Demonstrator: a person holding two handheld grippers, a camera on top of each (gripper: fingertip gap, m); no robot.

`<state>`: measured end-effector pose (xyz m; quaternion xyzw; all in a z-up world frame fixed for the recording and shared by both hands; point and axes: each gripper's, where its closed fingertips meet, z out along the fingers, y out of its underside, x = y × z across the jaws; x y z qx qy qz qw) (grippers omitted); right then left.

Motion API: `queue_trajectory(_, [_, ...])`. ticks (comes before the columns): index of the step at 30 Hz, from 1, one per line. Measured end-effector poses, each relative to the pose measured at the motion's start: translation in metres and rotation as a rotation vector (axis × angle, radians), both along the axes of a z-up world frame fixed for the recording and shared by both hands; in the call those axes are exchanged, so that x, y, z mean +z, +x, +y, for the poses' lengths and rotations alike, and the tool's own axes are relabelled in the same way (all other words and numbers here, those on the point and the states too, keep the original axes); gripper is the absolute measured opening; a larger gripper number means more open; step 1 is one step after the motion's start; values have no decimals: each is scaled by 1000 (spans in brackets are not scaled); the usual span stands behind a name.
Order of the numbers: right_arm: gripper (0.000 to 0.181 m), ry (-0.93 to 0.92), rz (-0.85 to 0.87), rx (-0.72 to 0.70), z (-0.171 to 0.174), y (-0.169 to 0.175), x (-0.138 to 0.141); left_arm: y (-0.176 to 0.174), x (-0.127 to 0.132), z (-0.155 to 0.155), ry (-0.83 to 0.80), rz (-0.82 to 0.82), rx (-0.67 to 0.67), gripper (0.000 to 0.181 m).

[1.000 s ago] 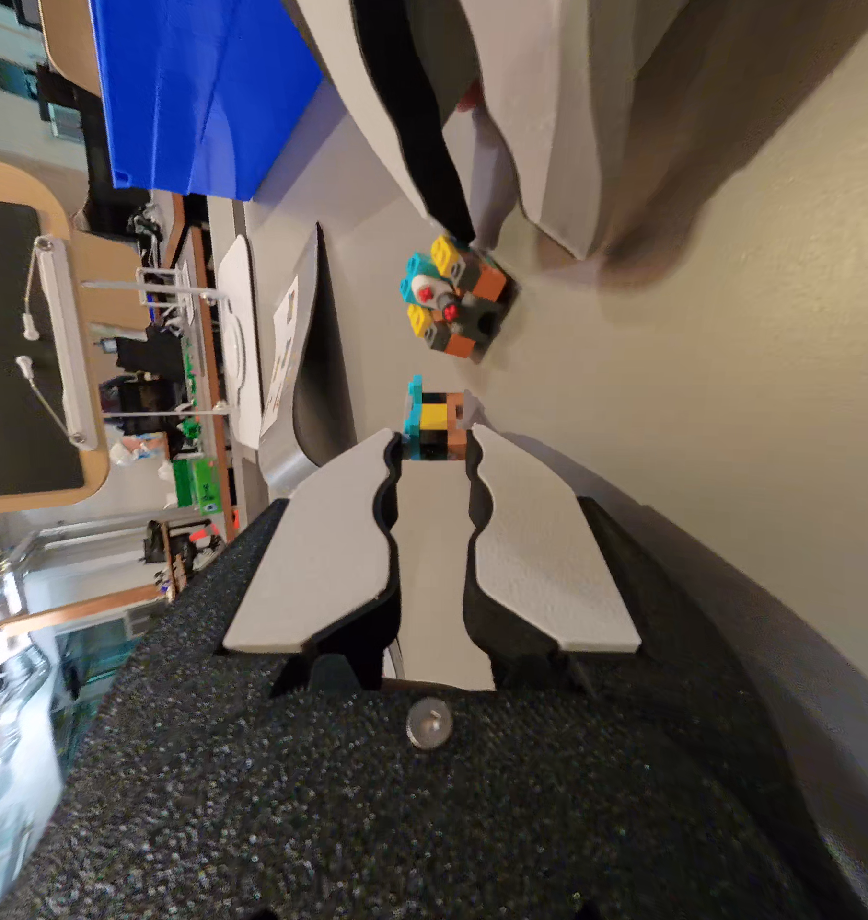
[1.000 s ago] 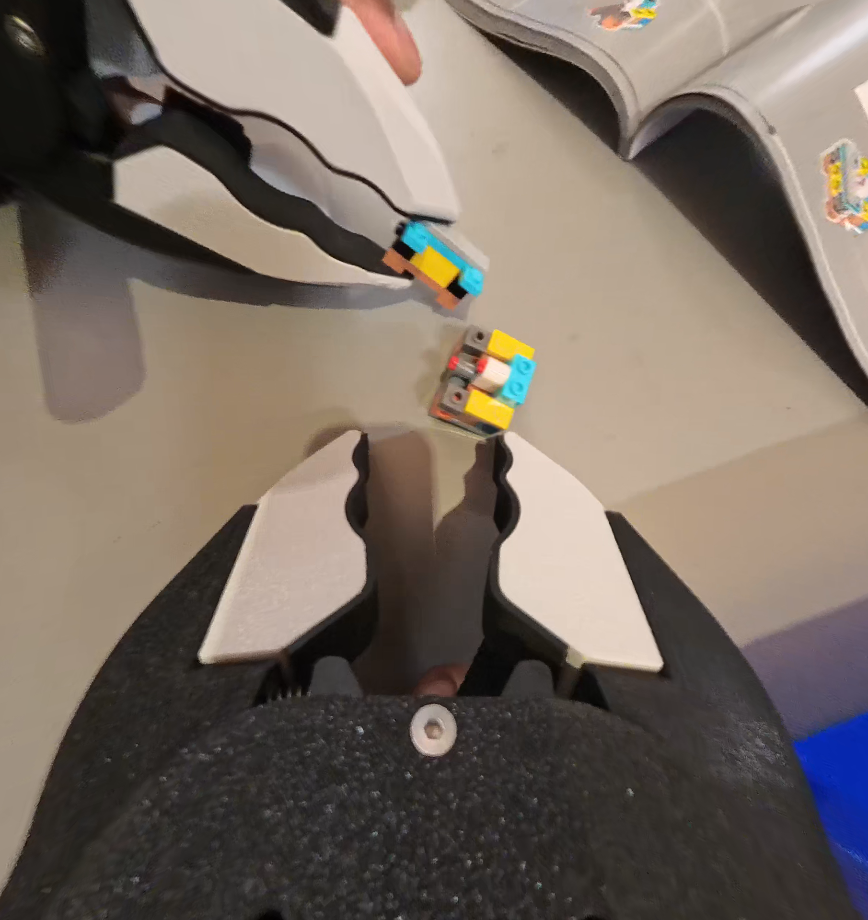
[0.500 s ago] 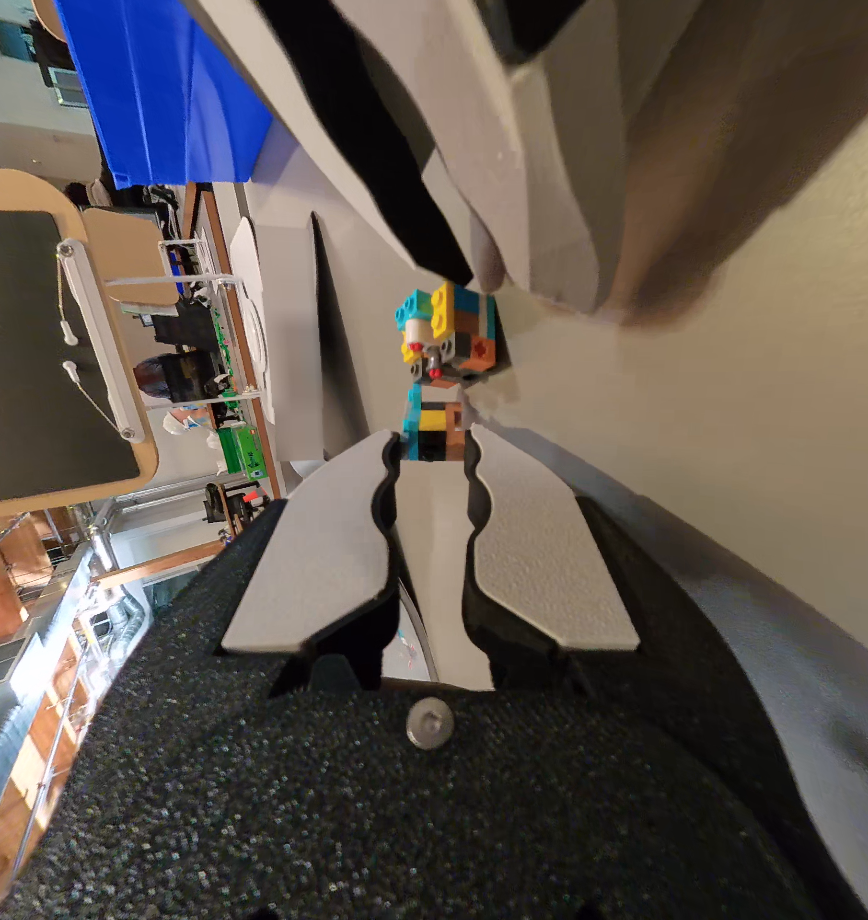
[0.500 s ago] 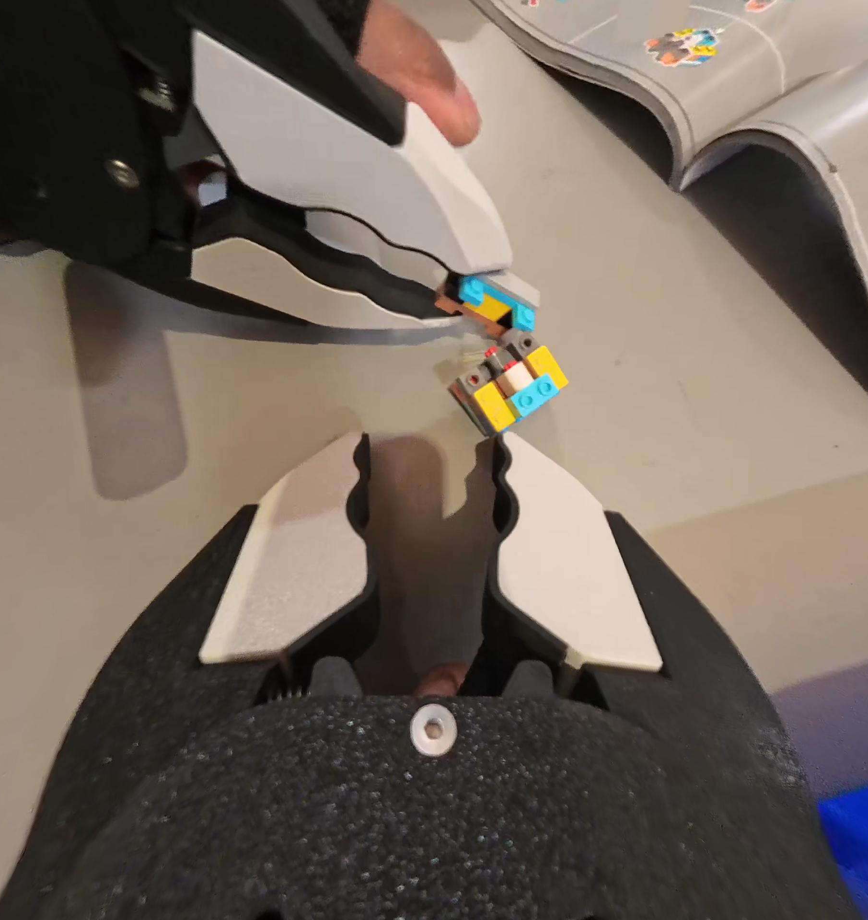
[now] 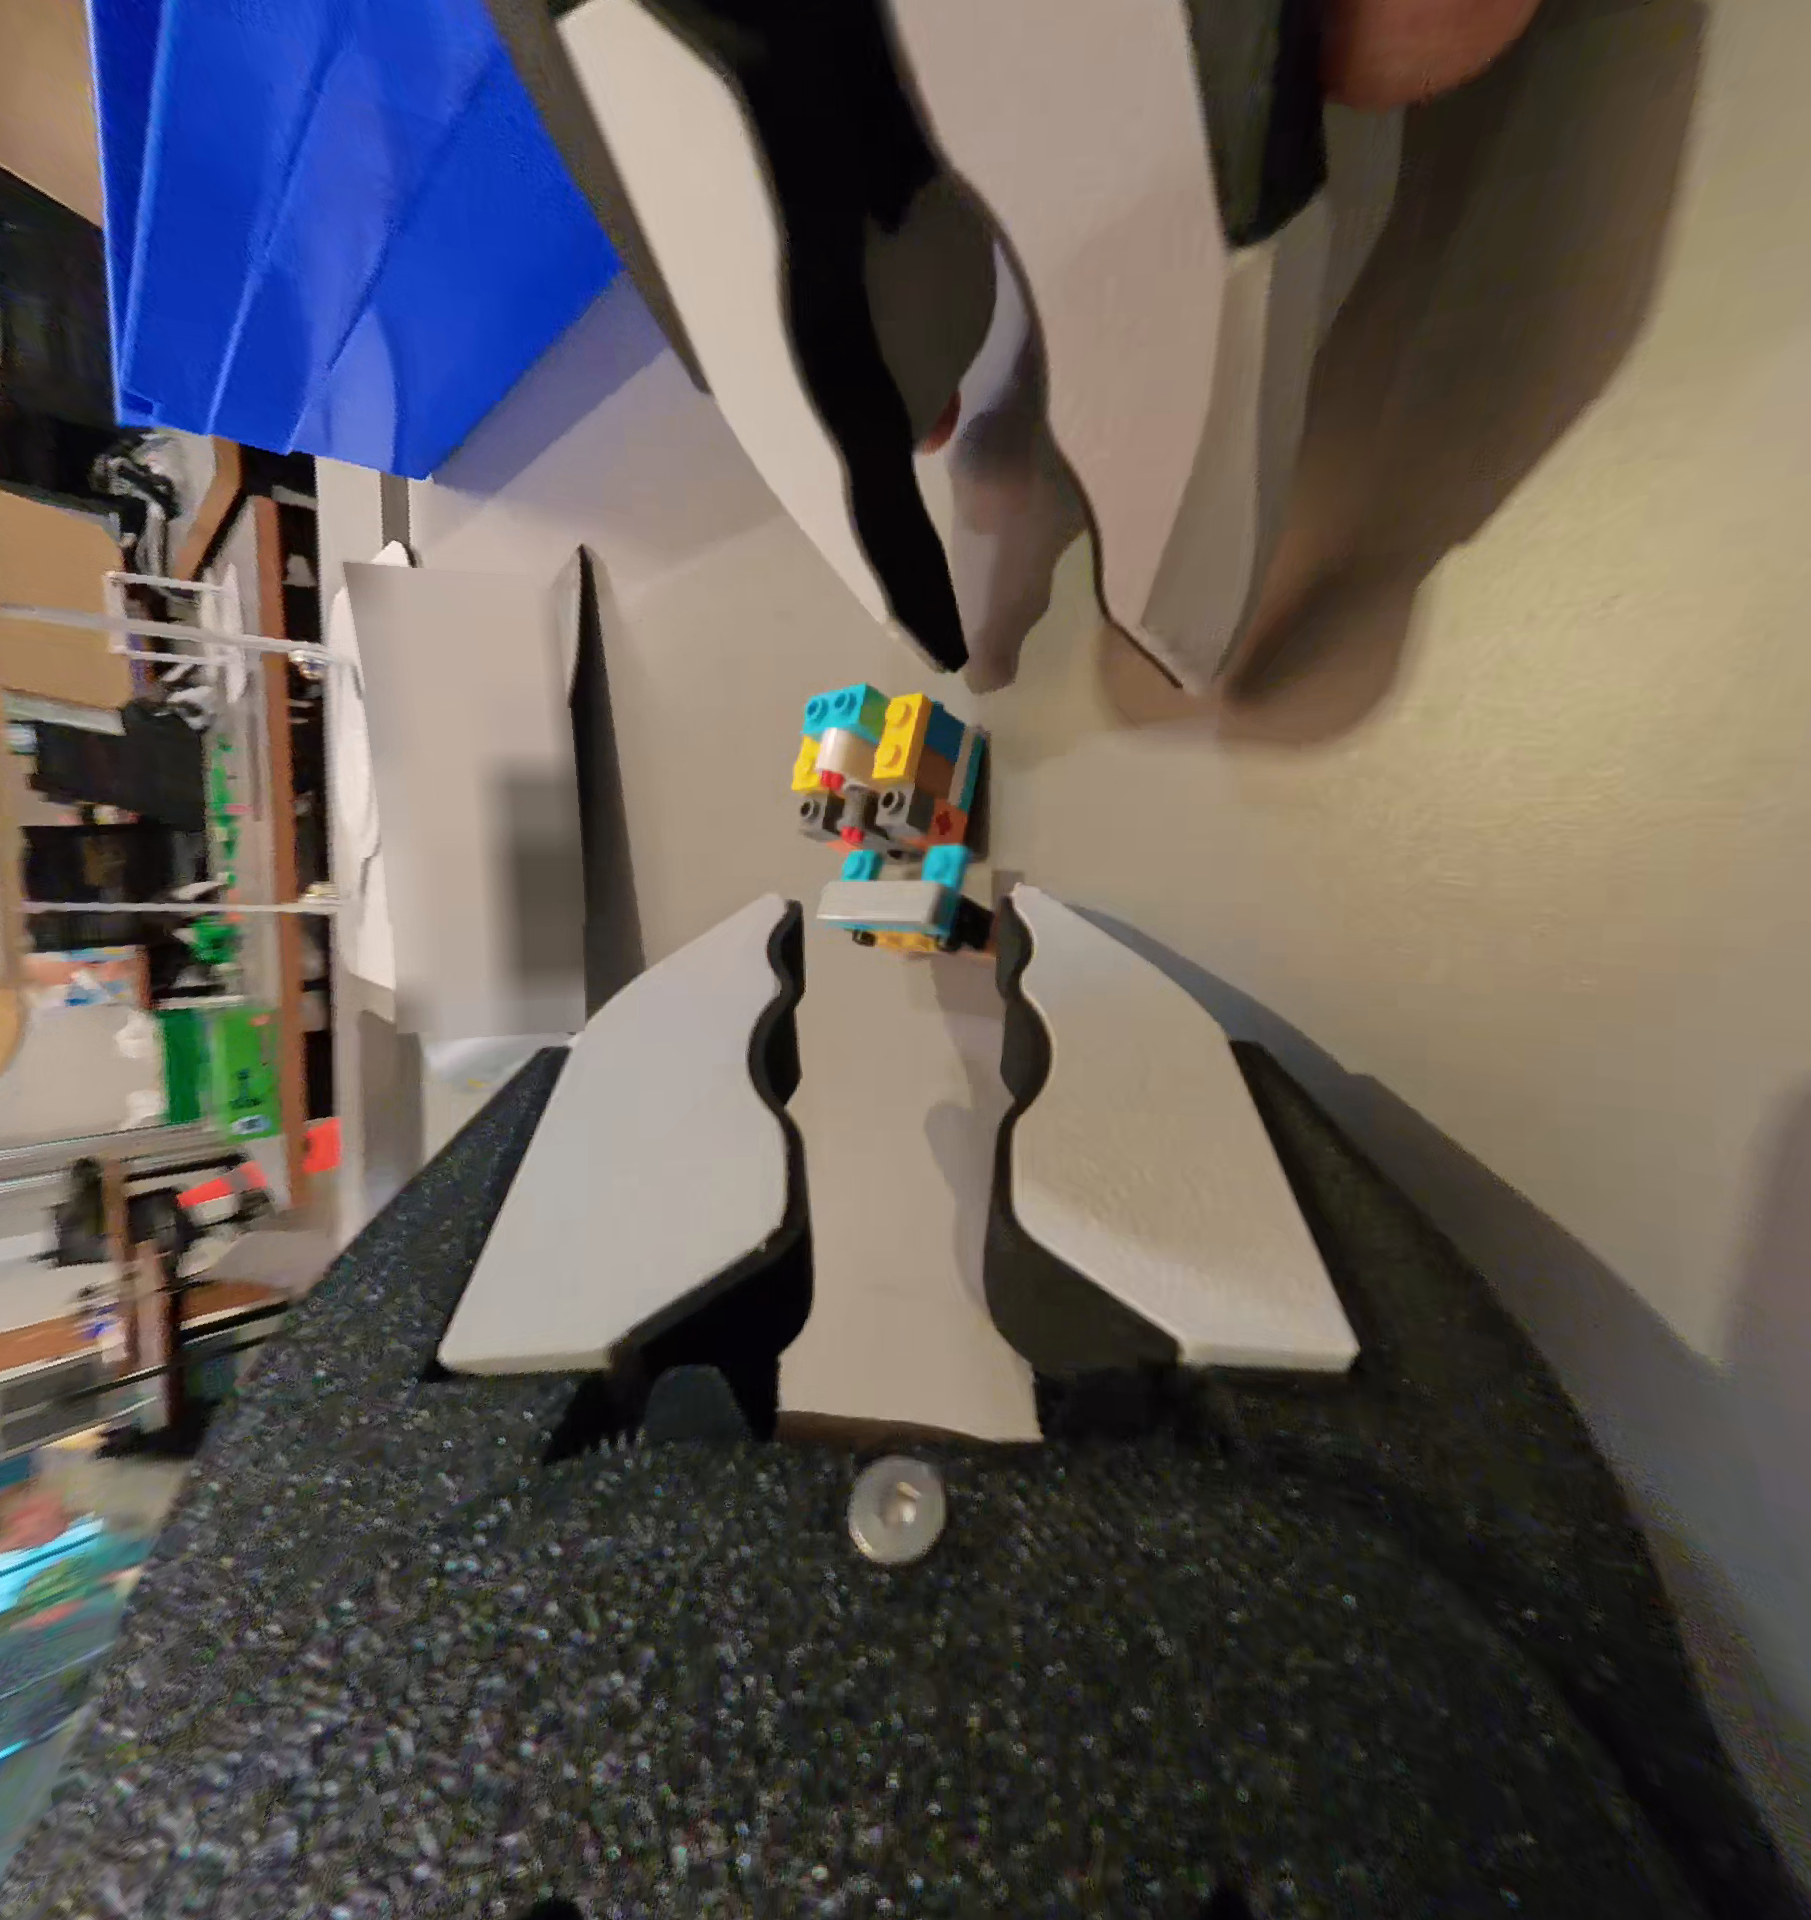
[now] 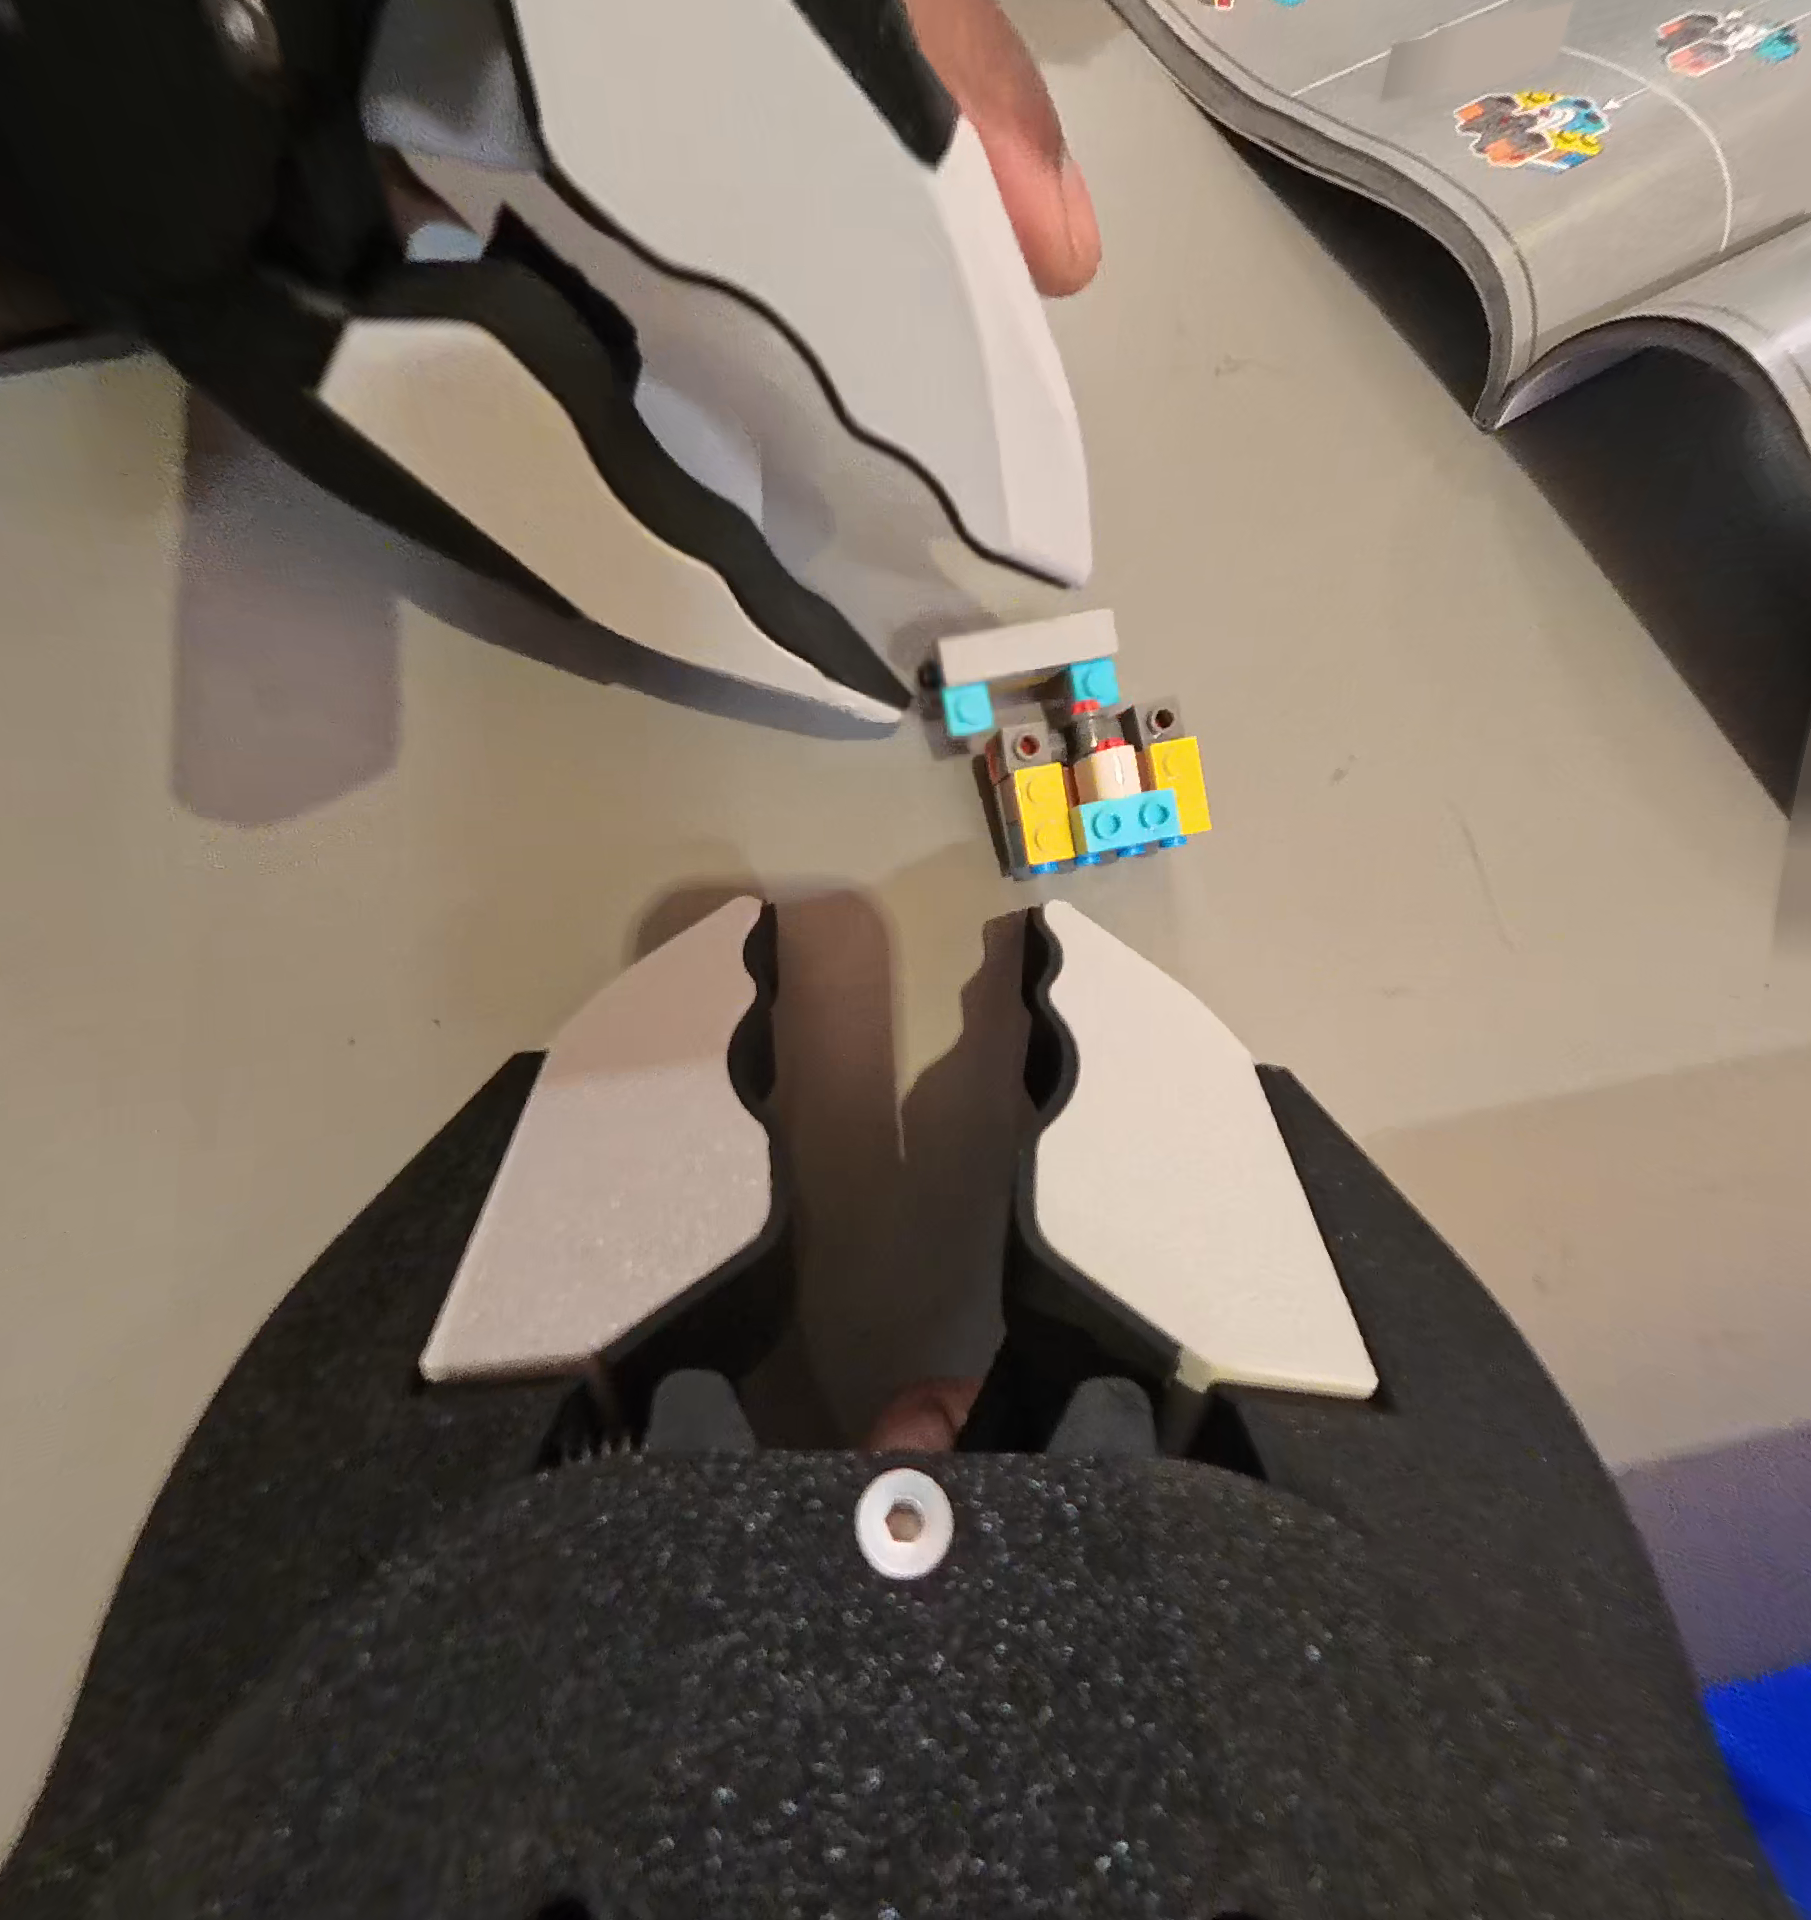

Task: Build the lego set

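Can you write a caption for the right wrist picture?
Two open grippers flank small lego pieces on a grey table.

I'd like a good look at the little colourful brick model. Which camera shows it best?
The right wrist view: the brick model lies sharp on the table, seen from above, its yellow and turquoise bricks plain. The left wrist view shows it from low down and slightly blurred, just beyond the left claw.
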<state>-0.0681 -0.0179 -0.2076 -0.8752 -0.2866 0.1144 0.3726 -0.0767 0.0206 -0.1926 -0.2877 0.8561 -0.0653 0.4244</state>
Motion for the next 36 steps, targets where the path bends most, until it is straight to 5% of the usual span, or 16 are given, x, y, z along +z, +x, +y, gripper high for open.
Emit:
queue_trajectory(8, [50, 26, -13, -18, 7, 10, 1, -8, 1, 6, -386, 60, -24, 44])
queue_trajectory(19, [61, 104, -76, 56, 29, 19, 2, -3, -16, -2, -475, 329, -209, 52])
queue_trajectory(22, [61, 99, -78, 84, 34, 16, 1, -5, -19, -8, -505, 366, -247, 38])
queue_trajectory(29, [39, 58, -58, 88, 41, 15, -3, -3, -14, 2, -595, 249, -235, 36])
queue_trajectory(36, [37, 98, -50, 110, 42, 11, 2, 9, 22, 2, -729, 8, -282, 36])
